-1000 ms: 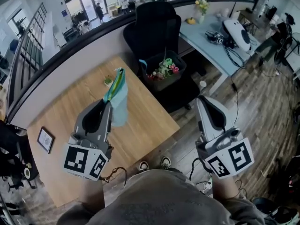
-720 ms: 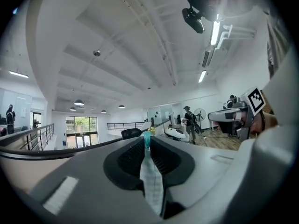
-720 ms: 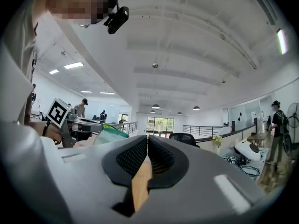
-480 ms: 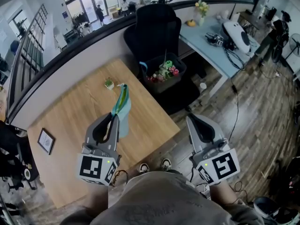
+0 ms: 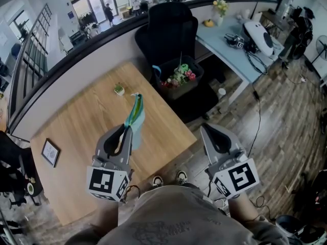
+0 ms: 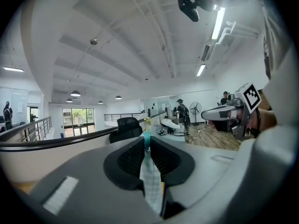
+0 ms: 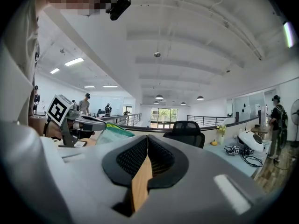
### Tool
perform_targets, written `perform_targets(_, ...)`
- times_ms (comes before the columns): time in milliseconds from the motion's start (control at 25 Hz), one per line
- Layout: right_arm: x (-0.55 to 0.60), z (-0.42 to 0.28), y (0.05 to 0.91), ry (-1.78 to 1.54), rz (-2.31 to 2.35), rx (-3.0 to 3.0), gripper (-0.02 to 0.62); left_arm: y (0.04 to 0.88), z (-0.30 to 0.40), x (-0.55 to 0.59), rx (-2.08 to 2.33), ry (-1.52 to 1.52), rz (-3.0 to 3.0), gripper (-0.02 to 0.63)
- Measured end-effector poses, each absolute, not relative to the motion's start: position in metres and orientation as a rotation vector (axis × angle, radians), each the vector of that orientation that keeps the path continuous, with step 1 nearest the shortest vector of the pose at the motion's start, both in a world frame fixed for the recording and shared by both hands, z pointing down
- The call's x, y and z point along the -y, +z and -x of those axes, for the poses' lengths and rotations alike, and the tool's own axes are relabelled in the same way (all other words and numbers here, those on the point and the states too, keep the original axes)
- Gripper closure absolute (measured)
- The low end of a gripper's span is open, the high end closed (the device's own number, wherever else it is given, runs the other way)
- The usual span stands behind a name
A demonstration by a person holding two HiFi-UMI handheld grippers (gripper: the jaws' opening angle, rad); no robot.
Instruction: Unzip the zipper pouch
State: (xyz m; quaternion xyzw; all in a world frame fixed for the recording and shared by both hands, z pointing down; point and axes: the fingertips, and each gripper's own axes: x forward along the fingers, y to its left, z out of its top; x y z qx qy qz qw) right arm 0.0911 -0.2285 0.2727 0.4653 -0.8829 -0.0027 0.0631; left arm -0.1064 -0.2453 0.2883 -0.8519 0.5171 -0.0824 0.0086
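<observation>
Now your left gripper (image 5: 124,130) is gripping the pouch (image 5: 138,130) by one edge, above the table (image 5: 76,121). Your right gripper (image 5: 206,128) is sitting clenched, empty. The pouch is looking light and floppy, so I am suggesting to pinch at the zipper (image 5: 133,110) end.

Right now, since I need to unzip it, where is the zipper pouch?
In the head view, left of centre: the zipper pouch is pinched in the left gripper, over the wooden table, near the small plant.

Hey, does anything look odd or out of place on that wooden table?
Only the blue pouch: it is held edge-up above the table, pinched in the left gripper, not lying flat. Nothing looks spilled or damaged.
</observation>
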Motion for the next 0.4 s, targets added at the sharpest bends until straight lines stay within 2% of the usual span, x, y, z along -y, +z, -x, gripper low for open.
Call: perform_targets(400, 0.225, -0.0868, 0.2706, -0.011, -1.392, 2.667, 0.583, 0.2859, 0.1081, 0.239, -1.6, -0.272, 2.673, 0.566)
